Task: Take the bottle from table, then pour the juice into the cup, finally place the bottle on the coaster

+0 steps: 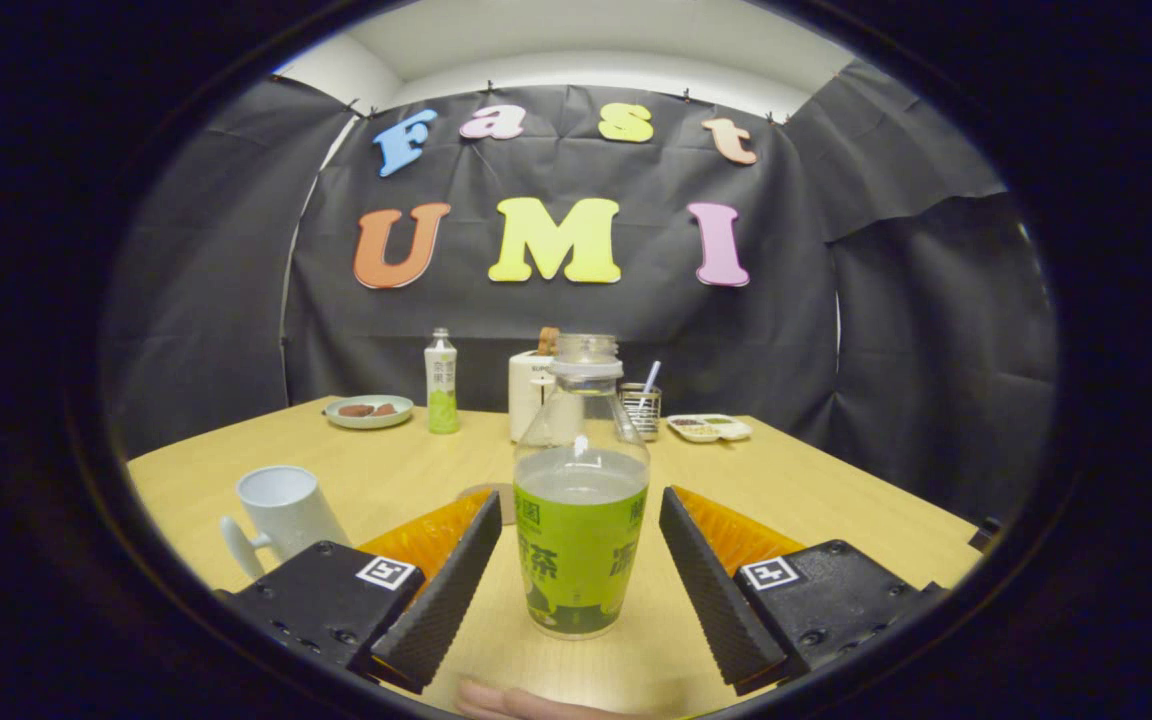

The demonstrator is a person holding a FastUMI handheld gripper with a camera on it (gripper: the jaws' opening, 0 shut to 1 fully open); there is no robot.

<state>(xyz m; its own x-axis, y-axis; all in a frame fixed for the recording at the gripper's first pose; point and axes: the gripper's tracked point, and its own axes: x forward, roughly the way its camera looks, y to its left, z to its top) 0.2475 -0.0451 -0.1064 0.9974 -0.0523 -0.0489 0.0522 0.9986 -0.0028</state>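
The clear plastic bottle with a green label and no cap [581, 490] is standing upright on the pale wooden table [836, 500], between the two fingers of the gripper [580, 570], which are being held spread apart with a gap showing on either side of the bottle, so nothing is being gripped yet. Pale juice is filling the bottle to just above the label, and because the mouth is uncovered, liquid is likely to be lost if the bottle is knocked or tilted while it is being closed on. A lopsided closing could be caused by one finger meeting the label first, and the bottle could then be pushed over or slid across the table. A soft wall could also be squeezed too hard, by which the juice level would be raised. The white ceramic cup with a handle [281, 515] is sitting near, to the left of the left finger, and a round brown coaster [492, 497] is partly hidden just behind the bottle. A second, capped green-labelled bottle [441, 382] is standing well beyond and could be mistaken for the target. A fingertip of a person's hand [506, 702] is resting on the table below the bottle.
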